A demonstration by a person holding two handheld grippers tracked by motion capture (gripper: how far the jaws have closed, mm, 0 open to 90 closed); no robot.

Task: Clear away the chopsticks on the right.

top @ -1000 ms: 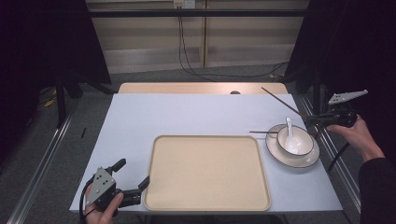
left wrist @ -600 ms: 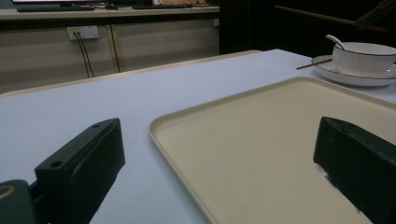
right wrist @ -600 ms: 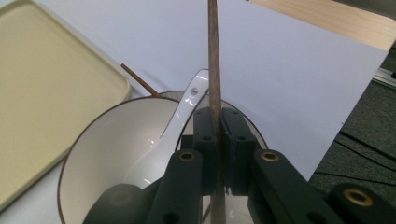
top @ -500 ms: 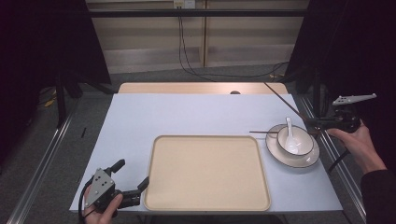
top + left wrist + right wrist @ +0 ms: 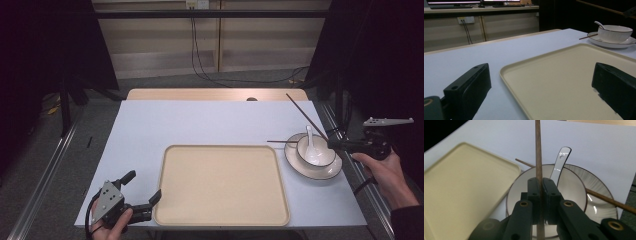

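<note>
One chopstick (image 5: pixel 538 157) stands pinched in my right gripper (image 5: pixel 540 192) at centre frame, above the bowl (image 5: pixel 316 150). My left gripper (image 5: pixel 142 192), jaws spread, sits lower left beside the tray (image 5: pixel 221 185).

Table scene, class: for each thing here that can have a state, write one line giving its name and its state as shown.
Beige rectangular plastic tray: empty, flat on the table.
White ceramic bowl: upright on its plate, holding a spoon.
White ceramic spoon: in the bowl, handle leaning on the rim.
Held brown wooden chopstick: lifted, tilted, clamped in the right tongs.
Other brown wooden chopstick: lying on the white plate, under the bowl.
Left tongs: open, empty.
</note>
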